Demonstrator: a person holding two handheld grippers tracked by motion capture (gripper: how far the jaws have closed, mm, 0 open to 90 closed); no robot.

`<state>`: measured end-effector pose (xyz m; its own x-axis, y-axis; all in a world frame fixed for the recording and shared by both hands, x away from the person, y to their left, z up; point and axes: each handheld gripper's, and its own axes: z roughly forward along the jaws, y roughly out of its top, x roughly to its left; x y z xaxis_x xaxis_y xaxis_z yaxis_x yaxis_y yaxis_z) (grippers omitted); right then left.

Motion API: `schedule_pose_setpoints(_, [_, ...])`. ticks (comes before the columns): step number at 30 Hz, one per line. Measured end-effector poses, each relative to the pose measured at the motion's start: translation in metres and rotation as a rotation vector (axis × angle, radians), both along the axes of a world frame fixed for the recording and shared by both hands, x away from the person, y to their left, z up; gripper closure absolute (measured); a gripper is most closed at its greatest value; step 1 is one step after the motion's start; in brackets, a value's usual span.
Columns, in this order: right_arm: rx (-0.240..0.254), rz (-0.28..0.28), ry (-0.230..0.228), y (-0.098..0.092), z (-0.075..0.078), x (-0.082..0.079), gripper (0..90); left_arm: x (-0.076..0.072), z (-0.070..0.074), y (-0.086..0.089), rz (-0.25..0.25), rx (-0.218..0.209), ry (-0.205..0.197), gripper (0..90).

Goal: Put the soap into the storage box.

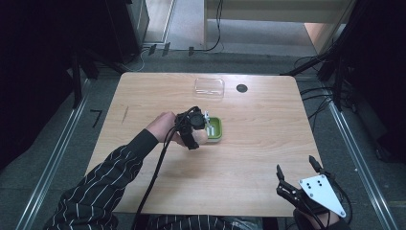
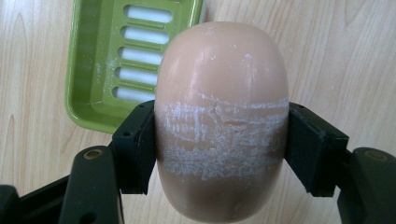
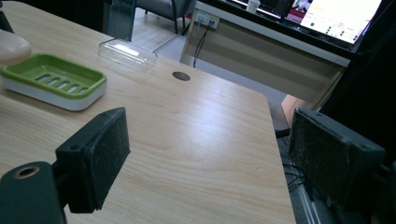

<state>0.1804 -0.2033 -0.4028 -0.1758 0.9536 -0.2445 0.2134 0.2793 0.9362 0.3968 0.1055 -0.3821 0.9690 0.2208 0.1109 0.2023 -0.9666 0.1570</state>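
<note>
A pinkish oval soap bar (image 2: 222,116) with white scuffs around its waist is clamped between both pads of my left gripper (image 2: 219,154), held over the wood just beside the green slotted soap dish (image 2: 93,70). From above, the left gripper (image 1: 195,128) hovers at the dish's (image 1: 216,128) left edge with the soap (image 1: 200,137) beneath it. The dish (image 3: 53,81) is empty, and the soap (image 3: 13,46) shows at its left end. My right gripper (image 3: 210,158) stands open with nothing between its jaws, near the table's front right corner (image 1: 299,172).
A clear plastic lid (image 1: 209,87) lies at the back of the wooden table (image 1: 258,143), next to a round dark hole (image 1: 242,88). Cables and metal rails run along the floor on both sides. A desk with a monitor (image 3: 336,18) stands beyond the table.
</note>
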Motion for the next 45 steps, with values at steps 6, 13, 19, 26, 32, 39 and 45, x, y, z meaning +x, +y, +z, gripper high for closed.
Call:
schedule_pose_setpoints(6, [-0.006,0.006,-0.005,0.002,0.001,0.000,13.4,0.003,0.000,0.000,-0.006,0.003,-0.011,33.6])
schedule_pose_setpoints(13, [-0.005,0.004,0.000,0.002,0.001,0.000,13.4,0.008,0.010,0.001,-0.014,-0.015,-0.027,33.6])
schedule_pose_setpoints(19, [0.001,-0.003,0.003,0.001,0.001,-0.002,13.5,0.013,0.010,-0.003,-0.020,-0.021,-0.029,33.6])
schedule_pose_setpoints(26, [0.001,-0.013,0.006,0.000,0.001,-0.005,13.4,0.021,0.010,-0.005,-0.029,-0.016,-0.035,33.6])
schedule_pose_setpoints(32, [-0.002,-0.017,0.001,-0.001,0.001,-0.006,13.4,0.025,0.007,-0.009,-0.045,-0.009,-0.042,33.6])
schedule_pose_setpoints(39, [-0.008,-0.010,0.003,0.001,0.001,-0.005,13.4,0.031,0.001,-0.008,-0.041,-0.004,-0.035,33.6])
schedule_pose_setpoints(45, [-0.010,-0.011,0.005,0.001,0.001,-0.005,13.4,0.034,-0.001,-0.007,-0.039,-0.003,-0.044,33.5])
